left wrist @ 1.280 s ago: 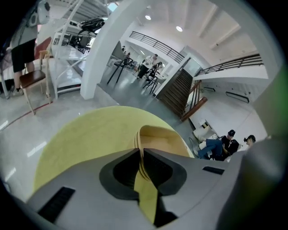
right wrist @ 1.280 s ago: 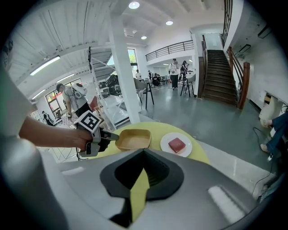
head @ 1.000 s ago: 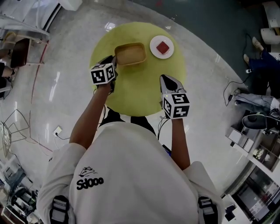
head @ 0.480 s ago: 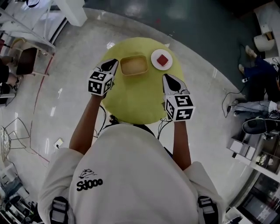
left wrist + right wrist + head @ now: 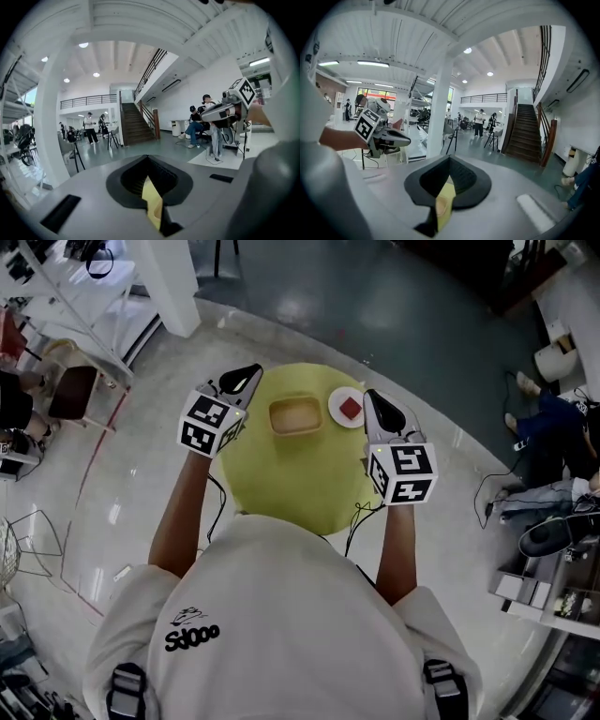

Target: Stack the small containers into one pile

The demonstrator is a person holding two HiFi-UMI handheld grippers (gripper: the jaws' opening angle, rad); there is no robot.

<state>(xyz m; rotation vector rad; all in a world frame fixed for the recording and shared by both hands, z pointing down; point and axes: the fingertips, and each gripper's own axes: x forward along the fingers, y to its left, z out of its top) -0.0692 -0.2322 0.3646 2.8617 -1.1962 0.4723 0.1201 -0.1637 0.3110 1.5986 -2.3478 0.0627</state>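
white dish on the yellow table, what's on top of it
On the white dish lies a small red square piece, at its middle. The right gripper covers the dish's right edge in the head view, so that part cannot be seen.

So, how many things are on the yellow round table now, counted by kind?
Rectangular tan container: 1
Round white container with a red square in the middle: 1
Total: 2
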